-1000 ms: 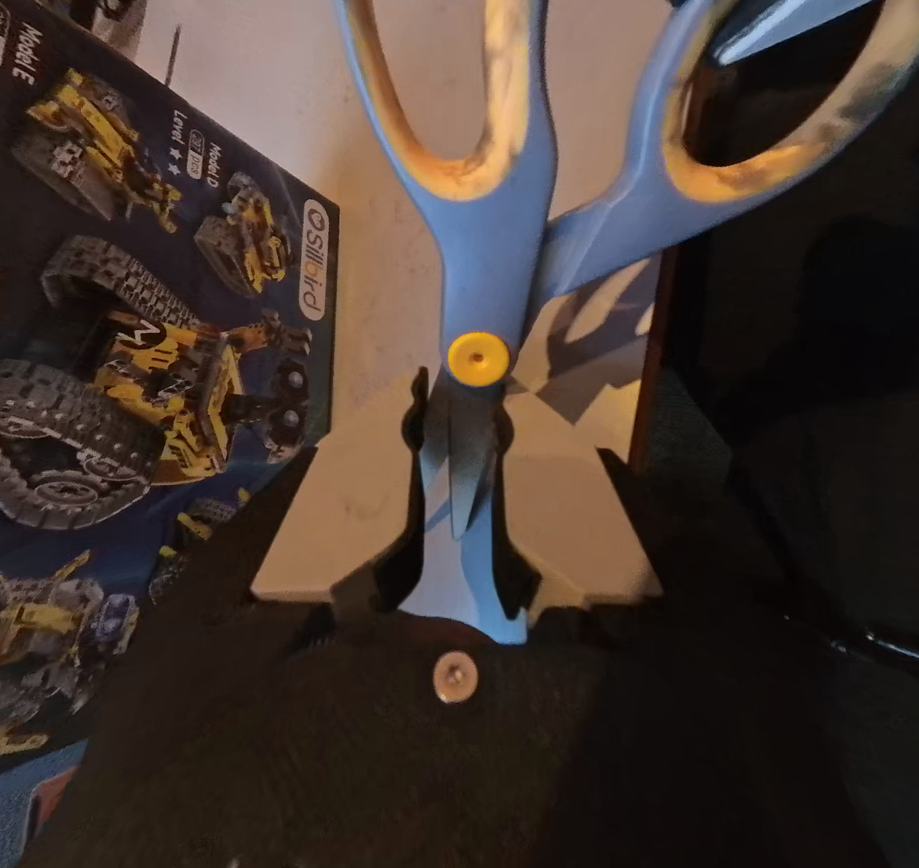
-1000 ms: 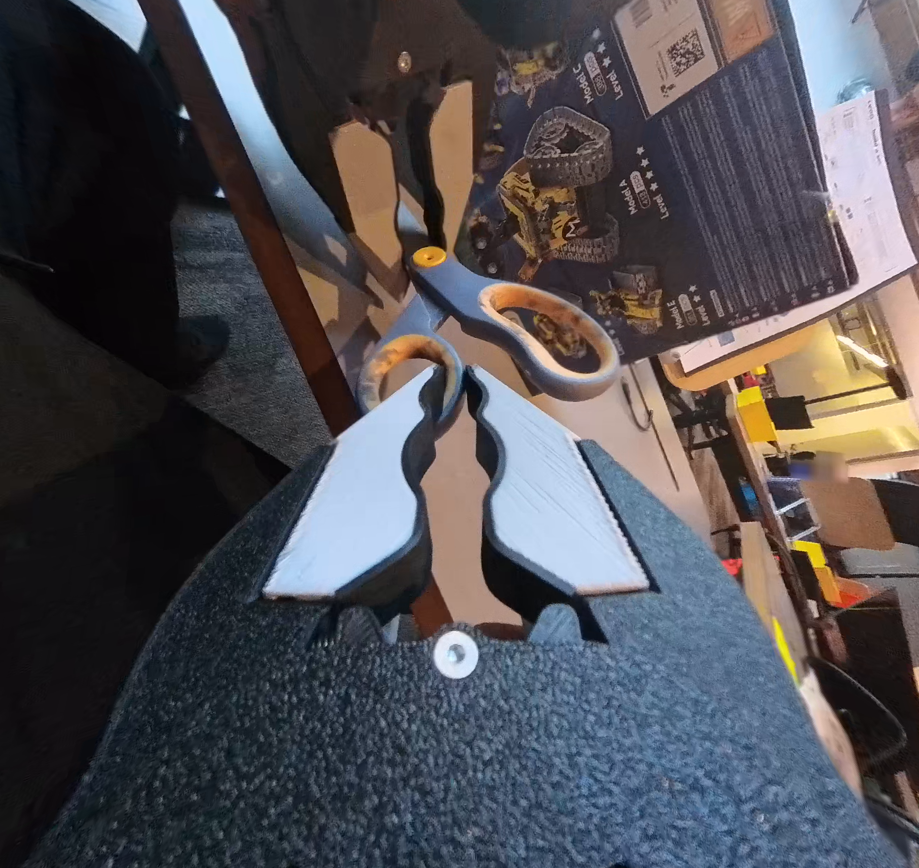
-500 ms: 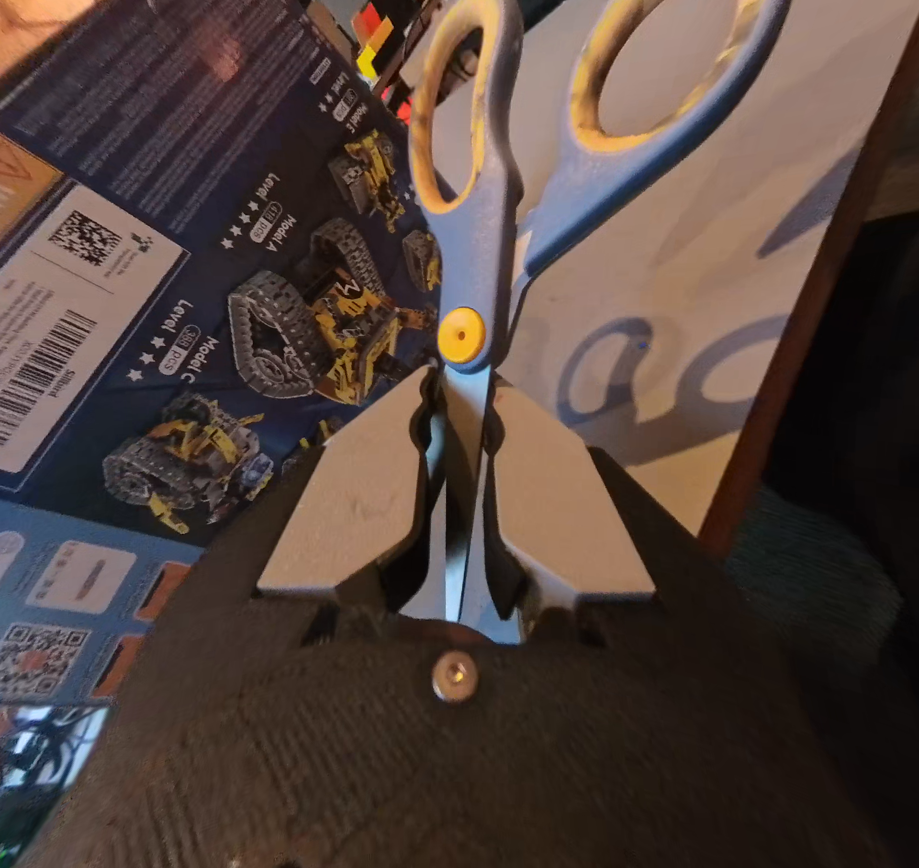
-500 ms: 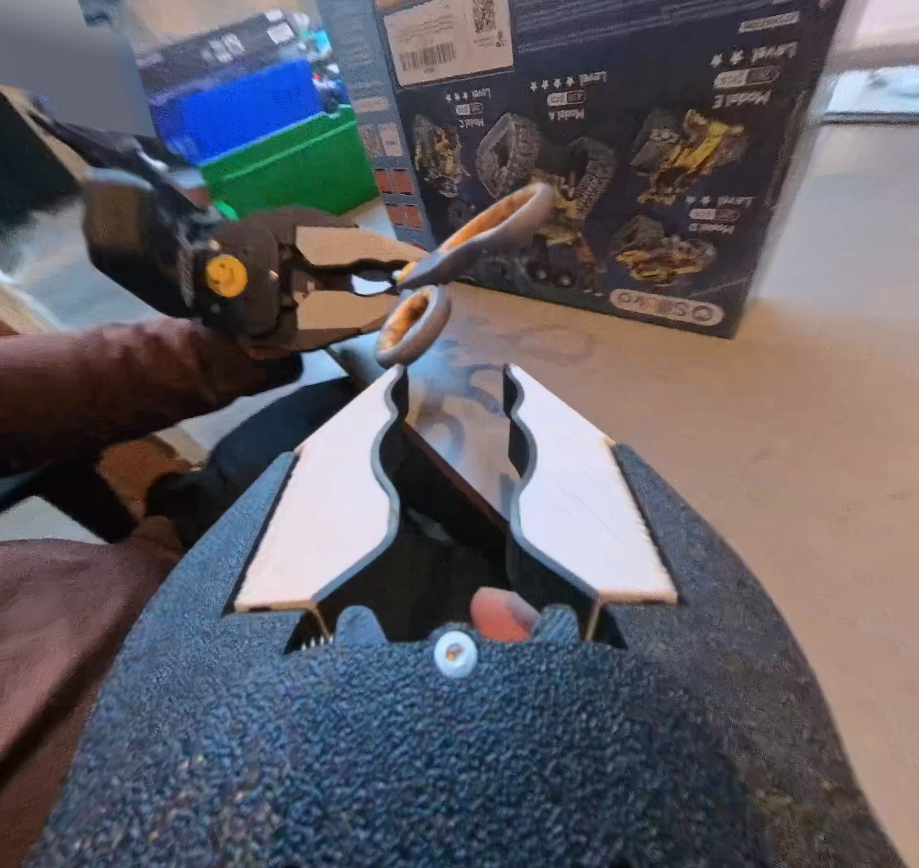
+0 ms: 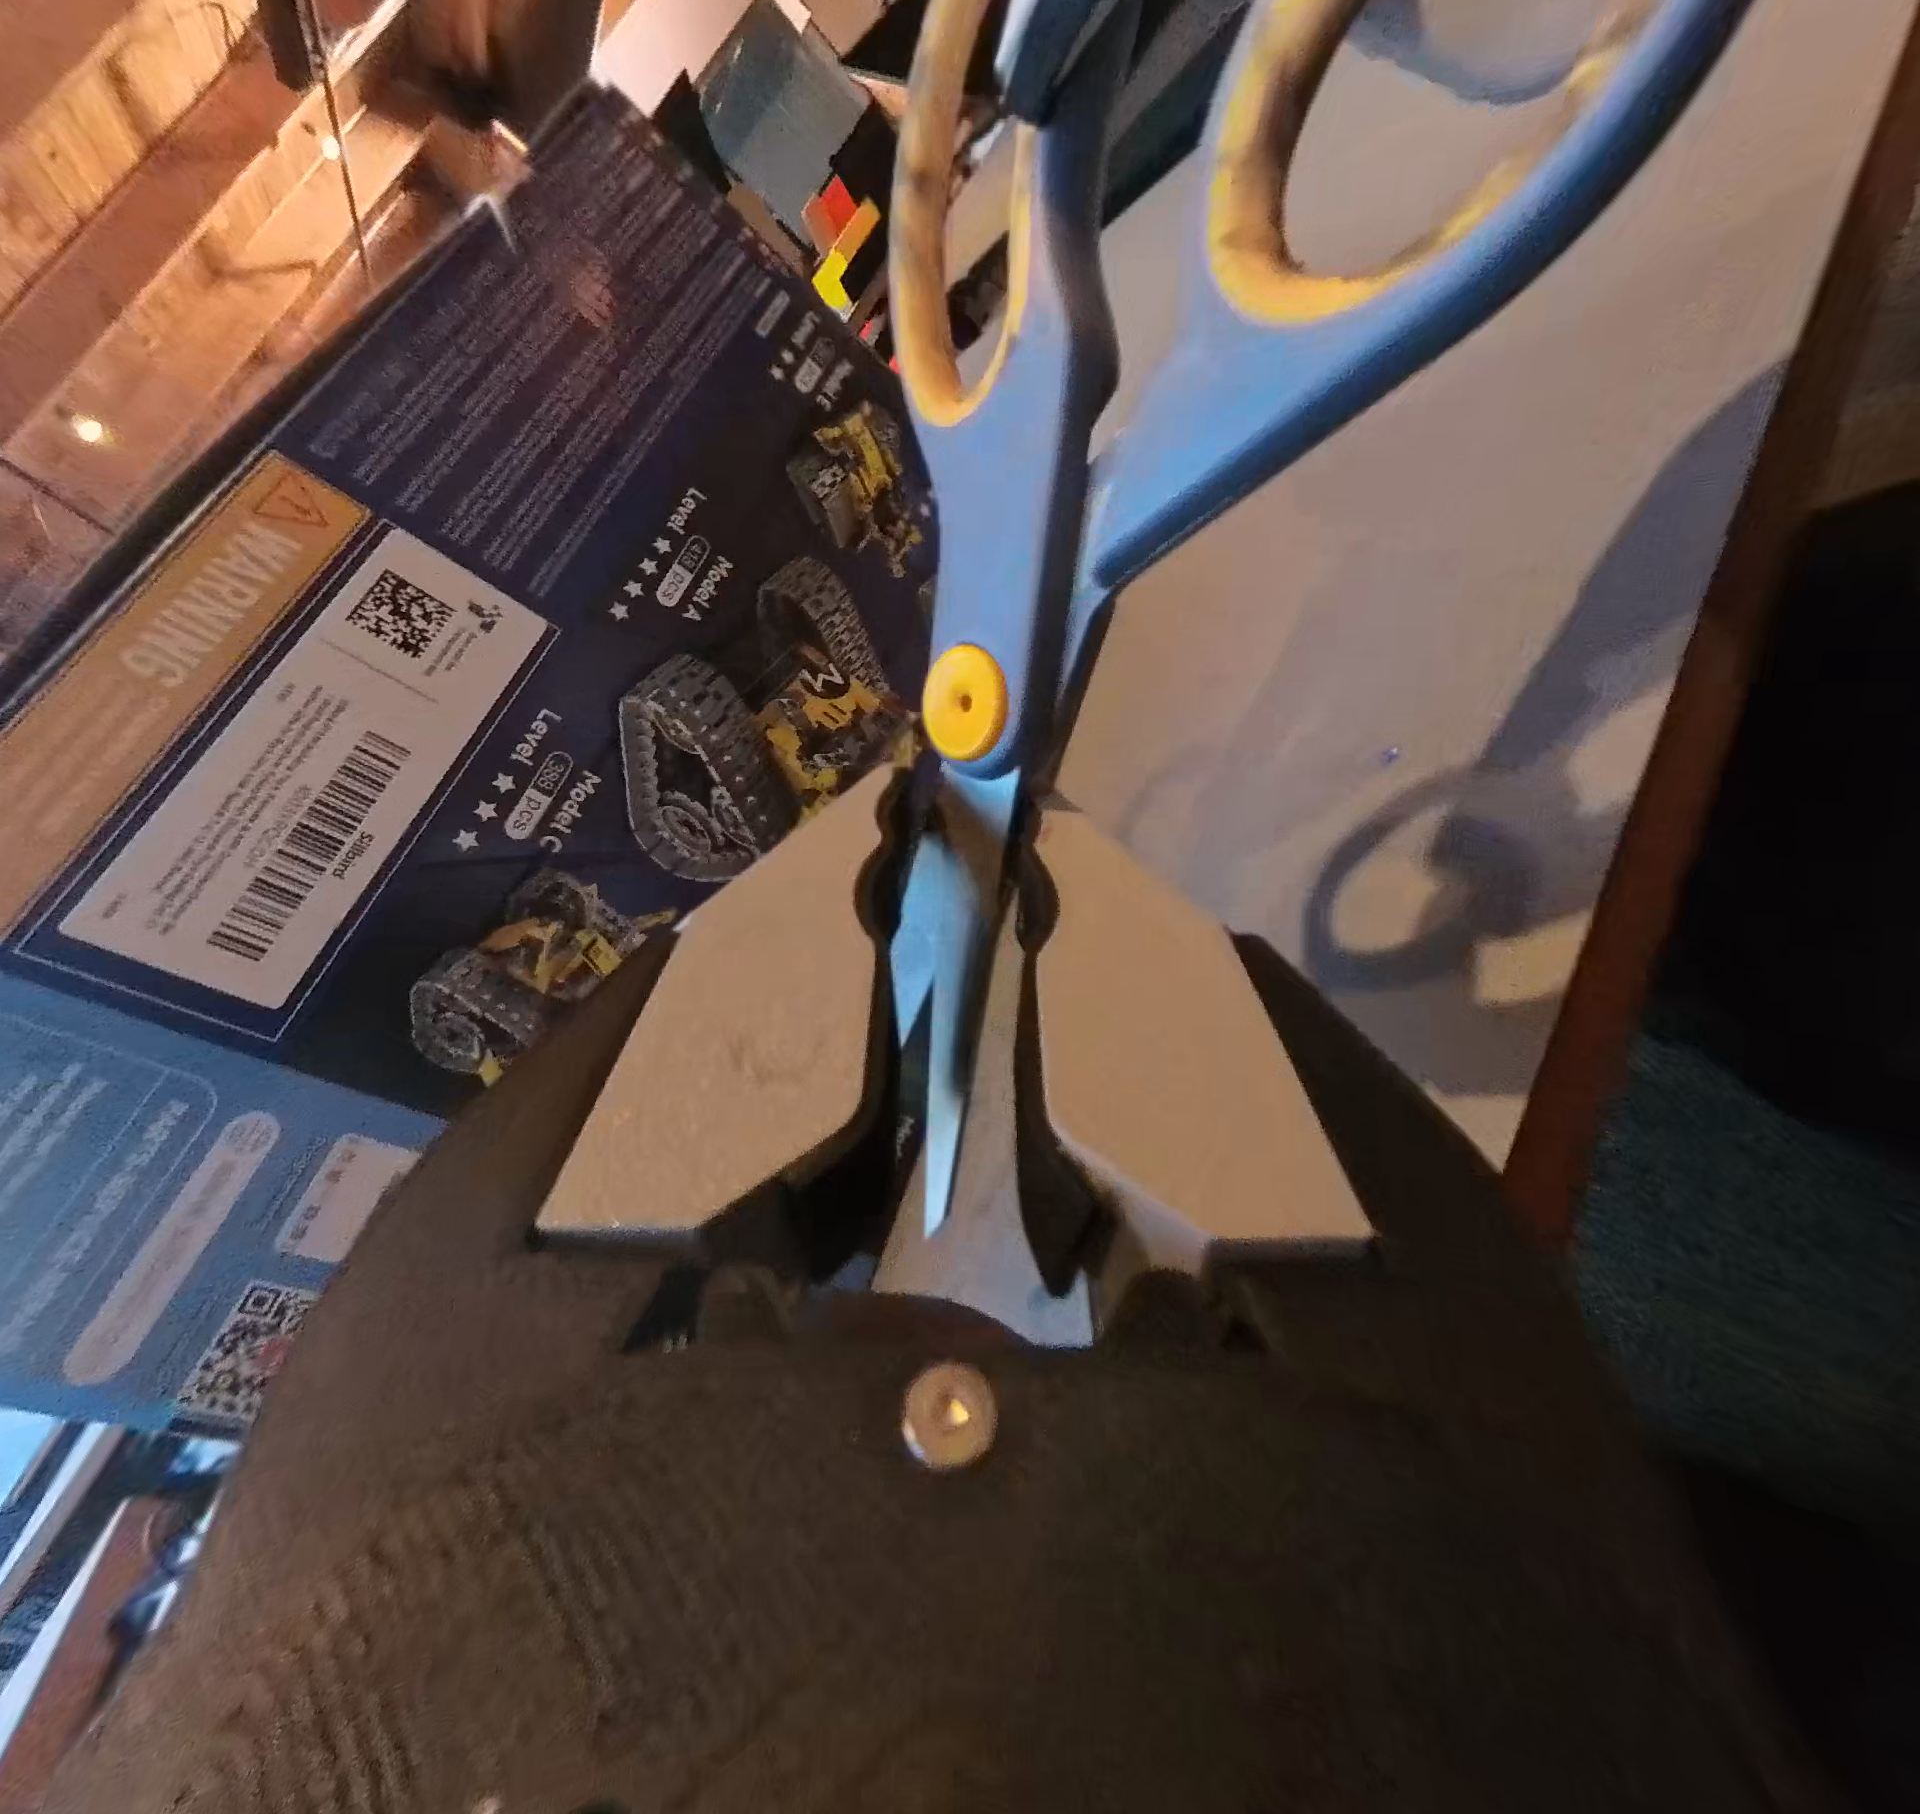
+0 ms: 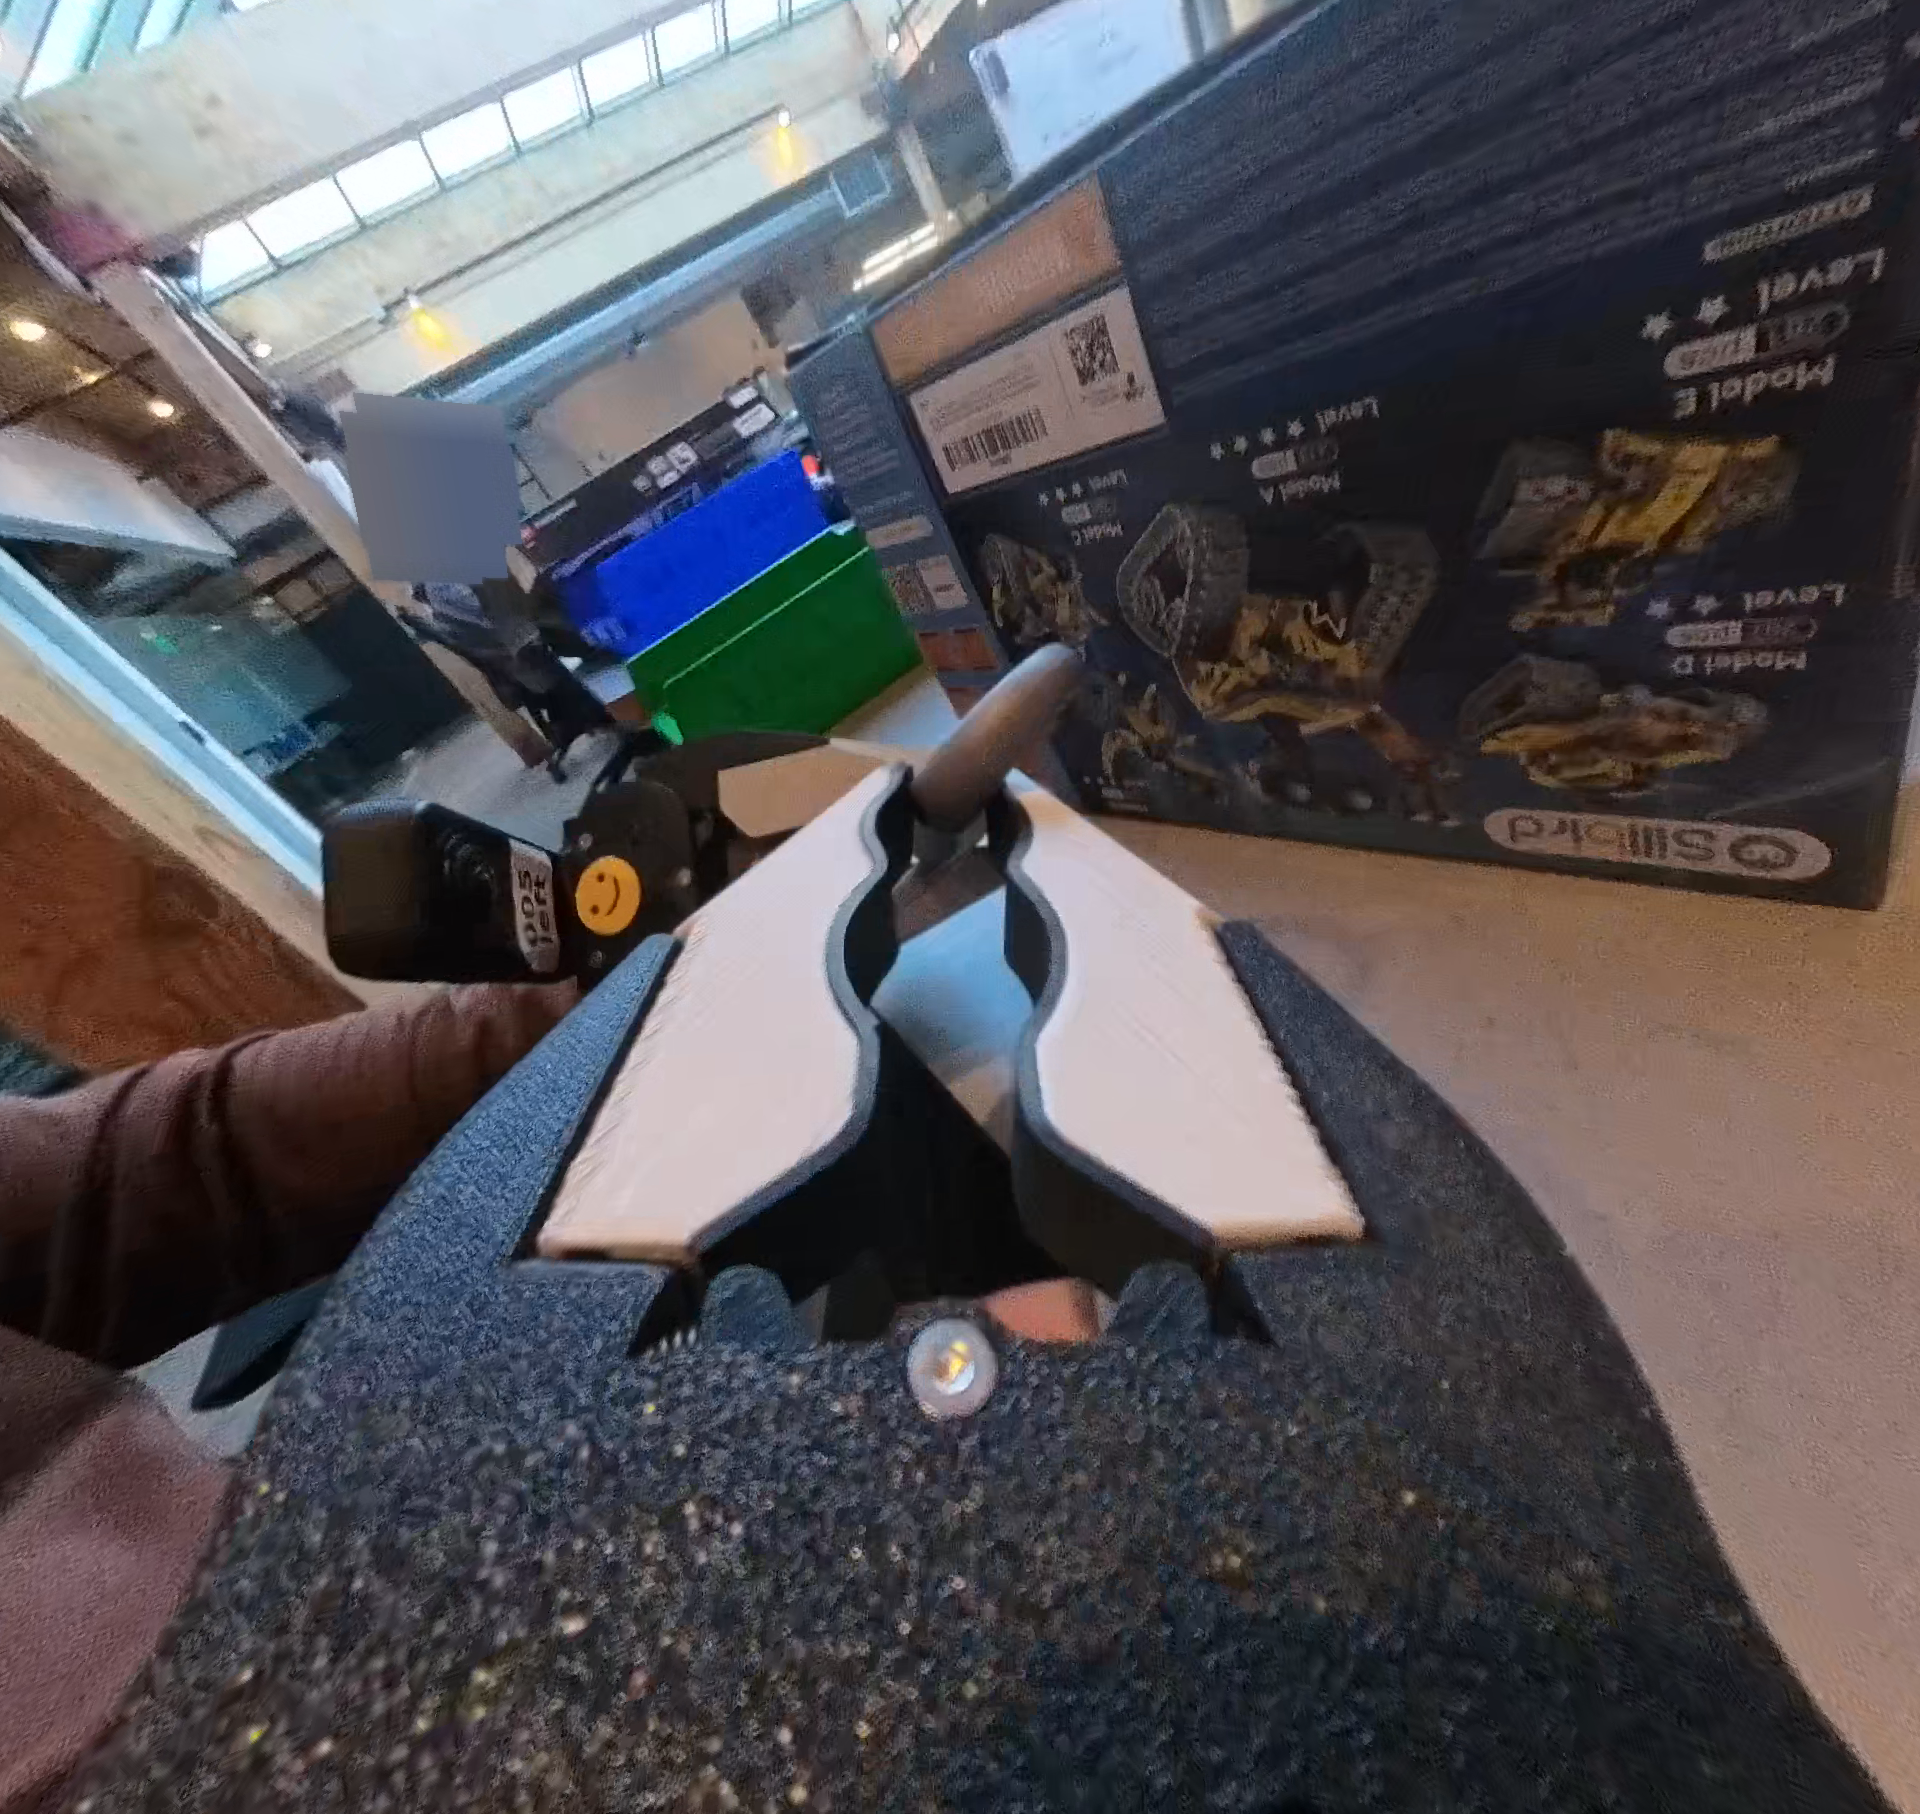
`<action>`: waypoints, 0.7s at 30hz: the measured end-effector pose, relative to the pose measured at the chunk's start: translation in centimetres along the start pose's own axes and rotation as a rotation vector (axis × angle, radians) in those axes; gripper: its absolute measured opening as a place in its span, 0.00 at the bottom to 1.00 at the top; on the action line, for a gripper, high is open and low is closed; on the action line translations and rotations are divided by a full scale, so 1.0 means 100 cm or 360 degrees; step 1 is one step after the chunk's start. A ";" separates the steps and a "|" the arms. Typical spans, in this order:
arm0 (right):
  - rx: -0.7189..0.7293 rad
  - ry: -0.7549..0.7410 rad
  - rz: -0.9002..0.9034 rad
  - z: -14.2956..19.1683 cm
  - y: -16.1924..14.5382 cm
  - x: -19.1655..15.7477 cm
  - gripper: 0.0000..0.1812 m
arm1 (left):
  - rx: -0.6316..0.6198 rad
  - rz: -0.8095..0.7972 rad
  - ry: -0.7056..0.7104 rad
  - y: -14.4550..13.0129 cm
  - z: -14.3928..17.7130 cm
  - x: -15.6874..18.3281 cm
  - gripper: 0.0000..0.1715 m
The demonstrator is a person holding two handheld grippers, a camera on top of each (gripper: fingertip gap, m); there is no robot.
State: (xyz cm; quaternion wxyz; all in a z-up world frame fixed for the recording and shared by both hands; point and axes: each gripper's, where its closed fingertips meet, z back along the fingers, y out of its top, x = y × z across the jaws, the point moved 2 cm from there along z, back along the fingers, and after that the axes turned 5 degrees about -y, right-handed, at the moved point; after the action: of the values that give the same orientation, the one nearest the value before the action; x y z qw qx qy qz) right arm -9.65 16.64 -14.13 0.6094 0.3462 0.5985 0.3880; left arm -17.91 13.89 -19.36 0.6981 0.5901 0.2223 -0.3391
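Observation:
My left gripper is shut on the blades of blue scissors with yellow-lined handle loops and a yellow pivot. It holds them above the pale table, handles pointing away. In the right wrist view my right gripper has its fingertips closed in on one handle loop of the scissors, which sits between them. The left gripper shows just beyond, held by an arm in a brown sleeve. The blades are hidden in that view.
A large dark blue toy box stands on the table behind the scissors; it also shows in the left wrist view. The table's brown wooden edge runs on the right. Green and blue bins stand farther back.
My right gripper has moved up to the scissors' handle and its jaws have narrowed around it. My left gripper keeps hold of the blades; both views have tilted.

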 end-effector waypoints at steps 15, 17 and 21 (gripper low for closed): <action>0.0223 -0.0463 0.0179 0.007 0.013 -0.002 0.06 | 0.0133 -0.0026 0.0334 0.068 0.024 0.042 0.36; 0.0226 -0.0509 0.0210 0.005 0.012 -0.005 0.06 | 0.0171 -0.0044 0.0354 0.079 0.023 0.043 0.28; 0.0266 -0.0531 0.0297 0.005 0.014 -0.018 0.06 | 0.0204 -0.0126 0.0416 0.094 0.019 0.035 0.13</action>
State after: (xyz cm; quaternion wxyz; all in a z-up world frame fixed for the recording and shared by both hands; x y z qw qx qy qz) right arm -9.20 15.70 -12.06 0.6307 0.5089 0.4848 0.3290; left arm -8.83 12.00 -15.16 0.6103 0.6633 0.3124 -0.3001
